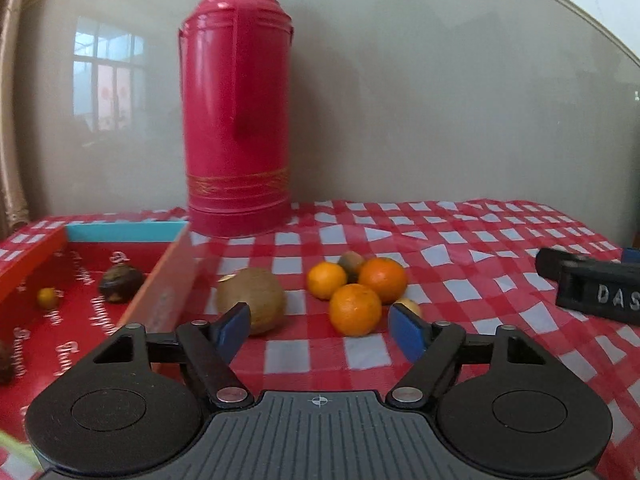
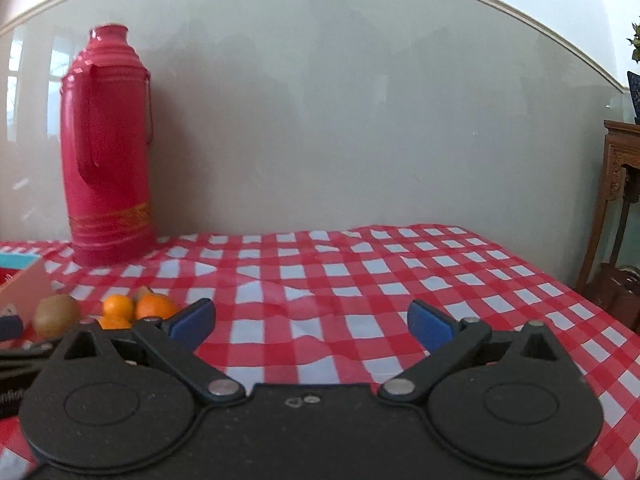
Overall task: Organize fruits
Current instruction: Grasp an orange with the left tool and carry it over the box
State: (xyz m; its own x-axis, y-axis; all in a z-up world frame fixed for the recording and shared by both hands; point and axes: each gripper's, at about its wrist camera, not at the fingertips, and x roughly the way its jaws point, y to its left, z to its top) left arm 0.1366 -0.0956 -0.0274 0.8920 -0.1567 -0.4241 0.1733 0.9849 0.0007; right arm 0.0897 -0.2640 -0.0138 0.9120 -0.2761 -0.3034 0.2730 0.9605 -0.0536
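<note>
Round glossy oranges (image 1: 355,309) (possibly dimpled)

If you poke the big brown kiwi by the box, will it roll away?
Probably a little. The kiwi looks rounded and lies free on the checked cloth, so a push likely rolls it. Its egg shape should make it wobble. The box wall beside it would likely stop it.

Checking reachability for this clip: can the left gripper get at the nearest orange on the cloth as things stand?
Probably yes. The left gripper is open, and the nearest orange lies just ahead between its fingers with nothing in between. The big kiwi sits close by the left finger and could get nudged.
</note>
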